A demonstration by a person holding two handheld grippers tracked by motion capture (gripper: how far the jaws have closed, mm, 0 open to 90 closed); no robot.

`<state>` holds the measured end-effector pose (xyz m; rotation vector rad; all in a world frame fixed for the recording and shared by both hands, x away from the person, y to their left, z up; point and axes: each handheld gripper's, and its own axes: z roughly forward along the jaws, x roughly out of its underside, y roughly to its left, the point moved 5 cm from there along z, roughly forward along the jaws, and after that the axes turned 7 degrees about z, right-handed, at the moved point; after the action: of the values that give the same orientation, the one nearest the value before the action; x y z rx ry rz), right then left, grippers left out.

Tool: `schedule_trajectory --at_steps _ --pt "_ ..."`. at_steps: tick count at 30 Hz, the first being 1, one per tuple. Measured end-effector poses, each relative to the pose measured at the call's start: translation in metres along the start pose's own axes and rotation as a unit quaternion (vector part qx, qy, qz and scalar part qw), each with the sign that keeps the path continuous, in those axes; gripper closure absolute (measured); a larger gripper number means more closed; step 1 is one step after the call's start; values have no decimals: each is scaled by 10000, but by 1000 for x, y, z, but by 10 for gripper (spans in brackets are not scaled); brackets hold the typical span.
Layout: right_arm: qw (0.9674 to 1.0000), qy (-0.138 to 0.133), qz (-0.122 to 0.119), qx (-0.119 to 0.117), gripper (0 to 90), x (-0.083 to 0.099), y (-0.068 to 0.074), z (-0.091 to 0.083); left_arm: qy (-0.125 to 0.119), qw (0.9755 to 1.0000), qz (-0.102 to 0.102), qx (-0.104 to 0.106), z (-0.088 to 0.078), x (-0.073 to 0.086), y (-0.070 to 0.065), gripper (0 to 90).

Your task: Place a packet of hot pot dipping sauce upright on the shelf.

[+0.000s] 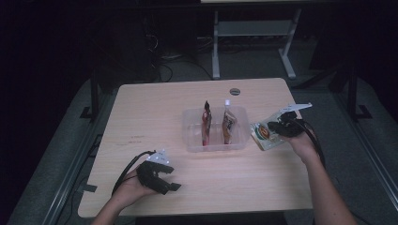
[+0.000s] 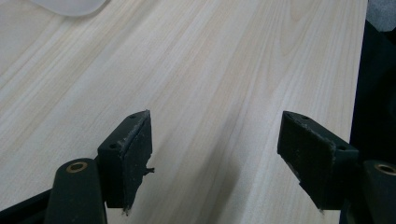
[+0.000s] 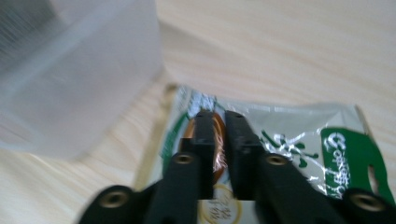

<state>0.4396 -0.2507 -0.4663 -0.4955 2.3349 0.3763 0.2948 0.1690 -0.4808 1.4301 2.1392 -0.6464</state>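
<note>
A flat snack packet [image 1: 262, 135] with green and white print lies on the table just right of a clear plastic tub [image 1: 193, 137]. My right gripper [image 1: 276, 127] is down on the packet [image 3: 299, 135]. In the right gripper view its jaws [image 3: 219, 119] stand almost together, pinching a fold of the packet's film. Two other packets, a red one [image 1: 206, 123] and a brown one [image 1: 227, 124], stand on edge inside the tub. My left gripper [image 1: 172, 186] rests near the table's front left, and its jaws [image 2: 215, 158] are wide apart with nothing between them.
The tub's wall [image 3: 84, 84] is close on the left of my right gripper. A tub corner [image 2: 70, 5] shows far ahead of the left gripper. The table's edge [image 2: 359, 70] runs close by the left gripper. A round grommet [image 1: 234, 91] sits at the table's back.
</note>
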Motion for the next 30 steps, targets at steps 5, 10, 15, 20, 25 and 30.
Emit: schedule_trajectory --at_steps 5,10,15,20,25,30 --pt "9994 323 -15 134 898 5 -9 22 -24 10000 -34 -14 0 0 0 261" --pt "9984 490 -108 245 899 7 -12 33 -10 10000 -49 -8 1 1 1 261" --pt "9963 744 -241 366 900 7 -11 40 0 10000 -23 -6 2 0 -1 261" --pt "9961 813 -227 267 900 9 -11 38 29 10000 0 17 2 0 -1 261" --pt "9941 997 -369 210 900 12 -6 34 51 10000 -1 16 2 0 -1 261" --pt "9929 1115 -410 43 900 17 -1 28 33 10000 -4 13 2 0 -1 261"
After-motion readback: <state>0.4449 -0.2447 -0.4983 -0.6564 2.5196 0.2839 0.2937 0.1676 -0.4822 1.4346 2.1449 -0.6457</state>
